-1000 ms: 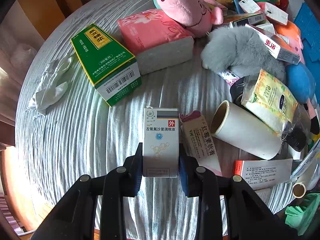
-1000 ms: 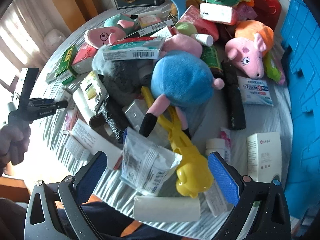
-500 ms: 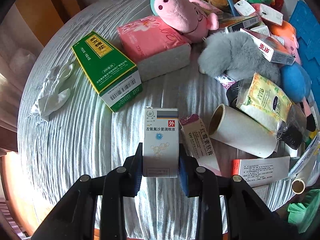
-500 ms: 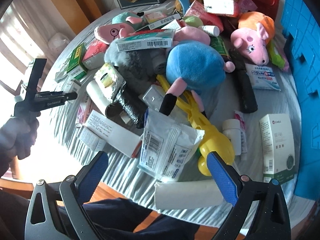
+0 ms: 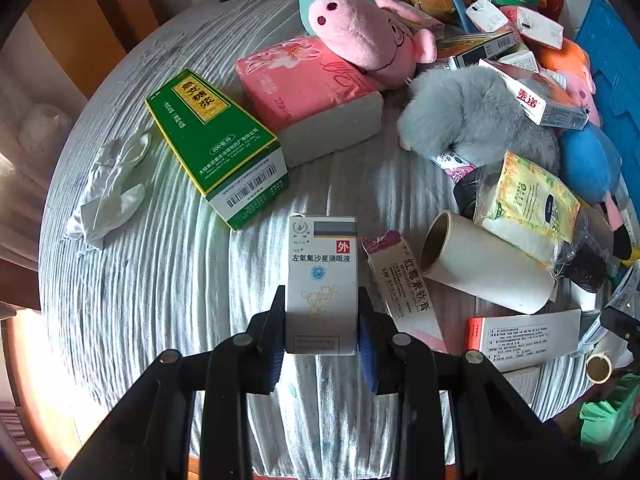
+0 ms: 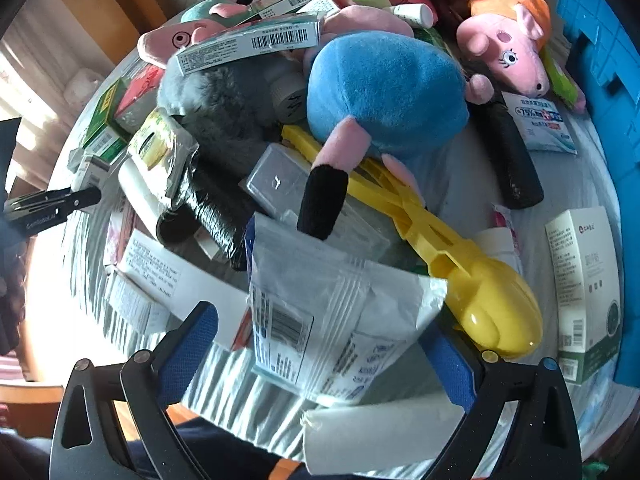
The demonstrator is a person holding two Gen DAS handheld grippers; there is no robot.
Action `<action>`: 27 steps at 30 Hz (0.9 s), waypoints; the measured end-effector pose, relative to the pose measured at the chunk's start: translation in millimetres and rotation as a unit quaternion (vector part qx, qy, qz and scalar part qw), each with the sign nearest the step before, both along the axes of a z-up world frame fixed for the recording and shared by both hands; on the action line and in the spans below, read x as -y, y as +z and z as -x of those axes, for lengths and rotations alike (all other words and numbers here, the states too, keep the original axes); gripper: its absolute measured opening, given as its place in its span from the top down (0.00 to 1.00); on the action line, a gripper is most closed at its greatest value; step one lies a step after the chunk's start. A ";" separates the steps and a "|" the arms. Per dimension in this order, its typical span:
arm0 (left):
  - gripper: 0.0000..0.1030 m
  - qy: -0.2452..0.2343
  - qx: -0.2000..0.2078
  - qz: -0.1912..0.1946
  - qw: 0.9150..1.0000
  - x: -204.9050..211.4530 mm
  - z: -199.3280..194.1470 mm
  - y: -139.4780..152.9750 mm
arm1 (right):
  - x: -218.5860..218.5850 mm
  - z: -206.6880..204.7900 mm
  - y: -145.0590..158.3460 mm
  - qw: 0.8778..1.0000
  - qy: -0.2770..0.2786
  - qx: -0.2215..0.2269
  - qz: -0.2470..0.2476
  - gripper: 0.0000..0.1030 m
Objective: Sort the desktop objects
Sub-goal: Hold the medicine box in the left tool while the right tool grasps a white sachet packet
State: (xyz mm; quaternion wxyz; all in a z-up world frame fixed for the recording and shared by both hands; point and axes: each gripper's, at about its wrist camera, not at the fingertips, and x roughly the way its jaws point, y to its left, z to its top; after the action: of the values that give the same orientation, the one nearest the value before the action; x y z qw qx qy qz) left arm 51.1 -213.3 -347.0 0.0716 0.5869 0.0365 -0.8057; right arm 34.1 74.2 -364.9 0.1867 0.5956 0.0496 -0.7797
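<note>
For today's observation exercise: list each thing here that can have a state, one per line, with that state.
left gripper: jaws shut on the eye-drop box
right gripper: jaws closing, wide apart around the plastic packet
paper roll: lying on its side
green box: lying flat
yellow clamp toy: closed, under the blue plush

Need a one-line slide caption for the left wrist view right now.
Left gripper clamps a white eye-drop box above the striped cloth, near a green carton and pink tissue pack.
</note>
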 end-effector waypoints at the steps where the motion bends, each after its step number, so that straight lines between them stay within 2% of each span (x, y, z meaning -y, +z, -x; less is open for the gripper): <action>1: 0.71 0.000 -0.001 0.000 1.000 0.5 -1.0 0.7 | 2.4 2.4 -1.6 1.000 0.003 0.004 0.000 0.11; 5: 0.71 0.003 -0.003 -0.001 1.000 3.3 -3.6 3.0 | 4.9 3.5 -2.1 1.000 0.012 0.004 -0.011 0.40; 7: 0.71 0.003 -0.003 -0.001 1.000 4.3 -4.7 3.4 | 4.0 3.3 -0.6 1.000 0.014 0.002 -0.014 0.45; 8: 0.71 0.003 -0.004 -0.001 1.000 5.1 -5.9 3.6 | 3.5 3.0 1.0 1.000 0.015 0.001 -0.015 0.53; 11: 0.71 0.005 -0.005 -0.003 1.000 8.8 -7.0 6.5 | 0.1 2.5 8.0 1.000 0.017 0.001 -0.006 0.60; 16: 0.71 0.005 -0.013 -0.006 1.000 18.9 -6.9 18.8 | -9.0 1.8 27.4 1.000 0.014 0.003 0.022 0.63; 19: 0.71 0.007 -0.018 -0.009 1.000 2.9 3.4 22.1 | -13.5 2.0 41.2 0.999 0.010 -0.003 0.033 0.63; 23: 0.71 0.010 -0.026 -0.012 1.000 16.9 4.1 25.3 | -18.4 2.8 57.3 0.999 0.009 -0.020 0.048 0.63; 24: 0.71 0.011 -0.027 -0.011 1.000 6.8 5.0 35.3 | -18.1 3.7 58.9 0.998 0.009 -0.023 0.049 0.63; 27: 0.71 0.013 -0.029 -0.011 0.999 5.2 12.2 37.9 | -22.6 7.0 61.1 0.998 0.001 -0.026 0.053 0.63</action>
State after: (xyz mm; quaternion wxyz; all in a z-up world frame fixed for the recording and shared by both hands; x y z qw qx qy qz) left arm 38.8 -218.5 -309.1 0.0742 0.5634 0.0553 -0.8210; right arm 27.1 96.8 -303.8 0.2170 0.5642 0.0140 -0.7965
